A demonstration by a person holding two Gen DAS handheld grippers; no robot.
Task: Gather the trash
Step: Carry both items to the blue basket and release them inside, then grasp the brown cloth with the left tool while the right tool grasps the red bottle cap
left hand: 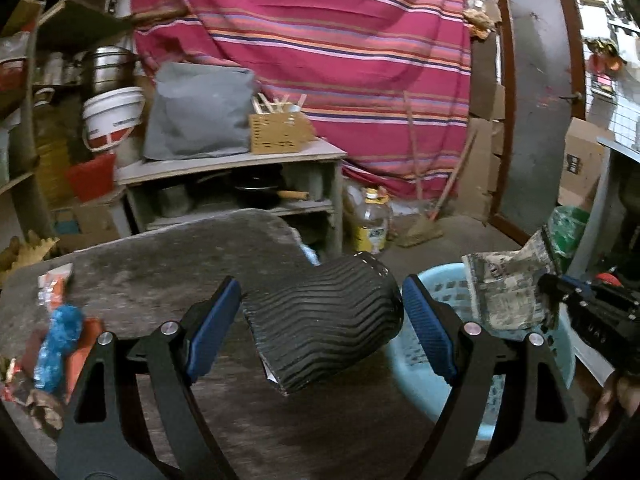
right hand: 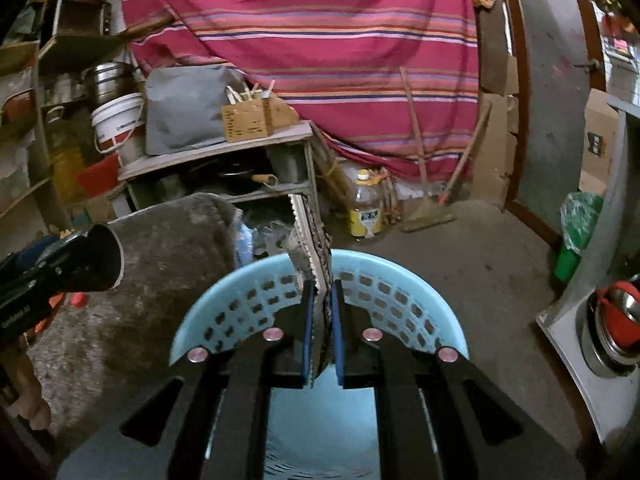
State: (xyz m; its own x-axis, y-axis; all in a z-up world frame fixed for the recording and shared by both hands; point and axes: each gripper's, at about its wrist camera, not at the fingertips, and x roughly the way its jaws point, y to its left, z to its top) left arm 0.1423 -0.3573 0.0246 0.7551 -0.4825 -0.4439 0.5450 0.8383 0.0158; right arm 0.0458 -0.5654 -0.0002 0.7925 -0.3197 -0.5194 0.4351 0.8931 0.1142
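My left gripper (left hand: 322,312) holds a black ribbed paper cup (left hand: 324,320) on its side between its blue pads, above the table's right edge; the right pad looks slightly off the cup. The cup also shows in the right wrist view (right hand: 90,260). My right gripper (right hand: 321,300) is shut on a flat patterned wrapper (right hand: 310,228), held upright over the light blue perforated basket (right hand: 384,292). The wrapper (left hand: 504,292) and basket (left hand: 420,364) also show in the left wrist view. More trash lies at the table's left: a blue crumpled piece (left hand: 58,340) and an orange-white wrapper (left hand: 54,280).
The grey stone table (left hand: 160,272) sits to the left of the basket. Behind stand a wooden shelf unit (left hand: 236,184), a yellow-labelled bottle (right hand: 366,208), a broom (right hand: 428,208) and a striped red cloth (right hand: 320,40). A green bag (right hand: 580,220) is at the right.
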